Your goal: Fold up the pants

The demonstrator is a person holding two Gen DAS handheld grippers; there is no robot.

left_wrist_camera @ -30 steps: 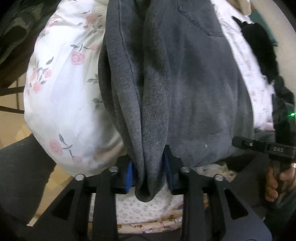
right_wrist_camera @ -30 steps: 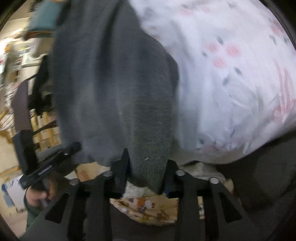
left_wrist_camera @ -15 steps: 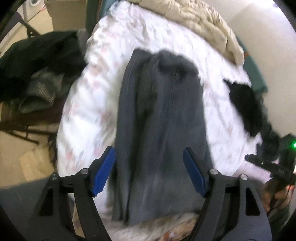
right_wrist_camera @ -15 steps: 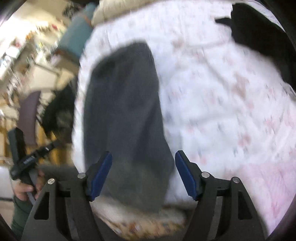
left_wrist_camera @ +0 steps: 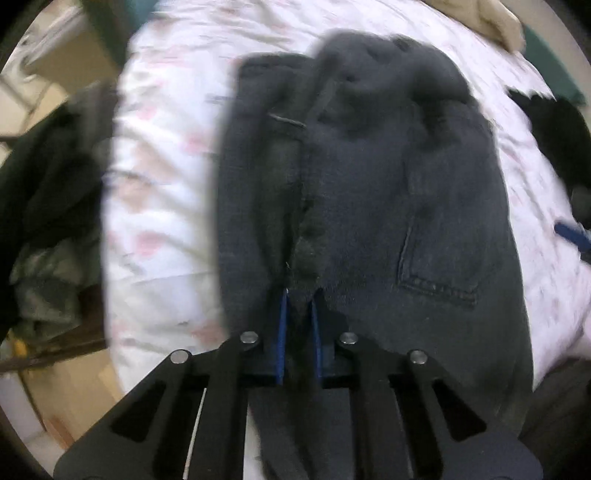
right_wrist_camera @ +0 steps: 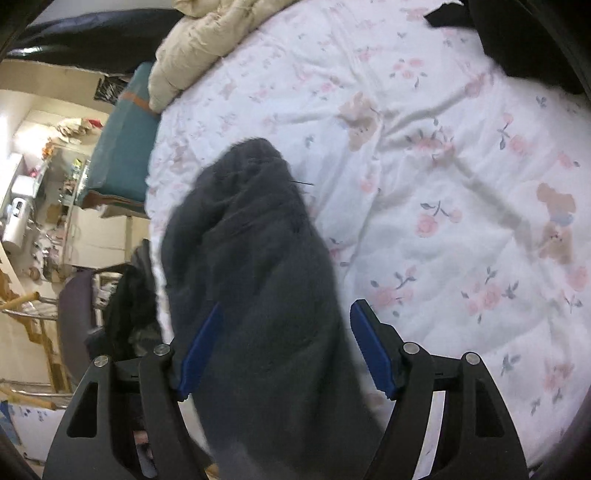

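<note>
Left wrist view: a bed [left_wrist_camera: 162, 206] under a white sheet with pink flowers fills most of the picture, blurred. Past its left edge lies a dark heap of clothes [left_wrist_camera: 48, 192] on a pale floor; a black garment [left_wrist_camera: 554, 136] sits on the sheet at the right, and a beige quilt [left_wrist_camera: 495, 18] shows at the far top. The pants [left_wrist_camera: 369, 206], dark grey, lie flat on the sheet, long axis running from the near edge away toward the quilt, far end bunched and rounded, a stitched pocket facing up on the right half. The left gripper [left_wrist_camera: 297, 325] points down at their near end; its jaws have just been closing and now stand almost together, blue pads pinching a ridge of the grey cloth at the middle seam.

Right wrist view: sharper here, the same flowered sheet spreads wide to the right, with little bear prints among the roses. The quilt [right_wrist_camera: 207, 48] is heaped at the top left, above a teal mattress edge [right_wrist_camera: 122, 147]; beyond the bed is a cluttered room with pale cabinets [right_wrist_camera: 99, 232] and wooden rails. The pants [right_wrist_camera: 258, 288] run from the bottom of the frame up and slightly left, narrowing to a rounded end on the sheet. The right gripper [right_wrist_camera: 286, 347] hangs over their near part, jaws wide, pads [right_wrist_camera: 371, 350] either side of the cloth and not pressing it.
</note>
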